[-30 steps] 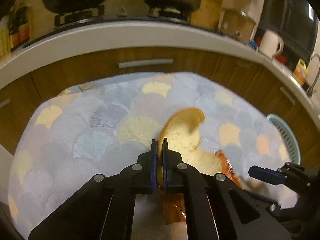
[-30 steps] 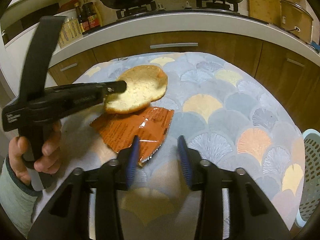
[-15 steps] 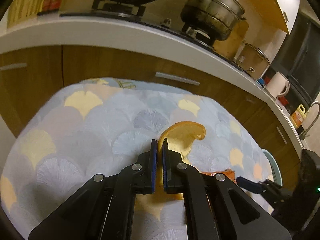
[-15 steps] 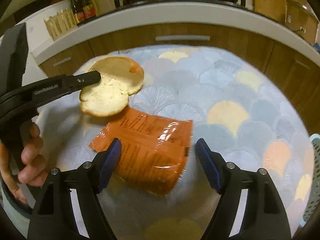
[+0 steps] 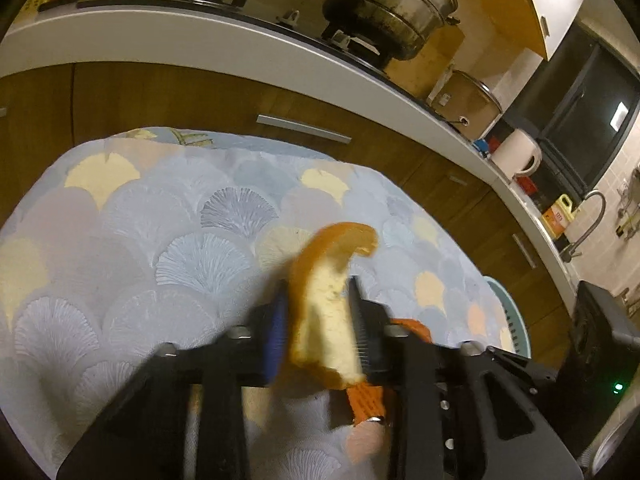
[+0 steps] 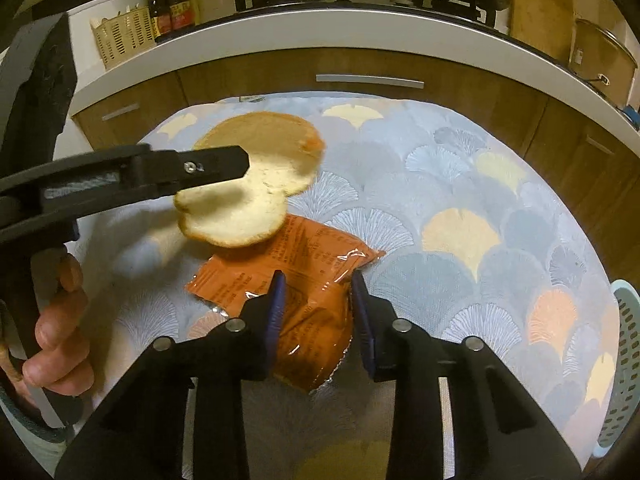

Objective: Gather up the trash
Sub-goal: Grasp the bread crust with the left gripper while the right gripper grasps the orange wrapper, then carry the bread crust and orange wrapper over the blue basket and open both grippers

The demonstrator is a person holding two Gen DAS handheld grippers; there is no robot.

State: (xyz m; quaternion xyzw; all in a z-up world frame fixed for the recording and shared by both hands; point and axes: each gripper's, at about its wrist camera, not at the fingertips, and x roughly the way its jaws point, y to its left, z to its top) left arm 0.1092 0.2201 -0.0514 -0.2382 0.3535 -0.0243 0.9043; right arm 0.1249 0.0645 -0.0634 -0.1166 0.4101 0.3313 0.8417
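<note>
Both grippers were matte black plastic, with angular arms branching toward the jaws and round silver pivot pins. The right gripper [image 6: 316,312] carried ribbed blue pads [image 6: 276,308]. The left gripper [image 6: 240,164] showed a silver cross-head screw near its tip and a grey pistol handle. The hand [image 6: 56,340] wore a grey-green knitted cuff.

Dim, warm yellowish indoor light; strong fisheye bending with dark corners, and motion blur near the lens.
</note>
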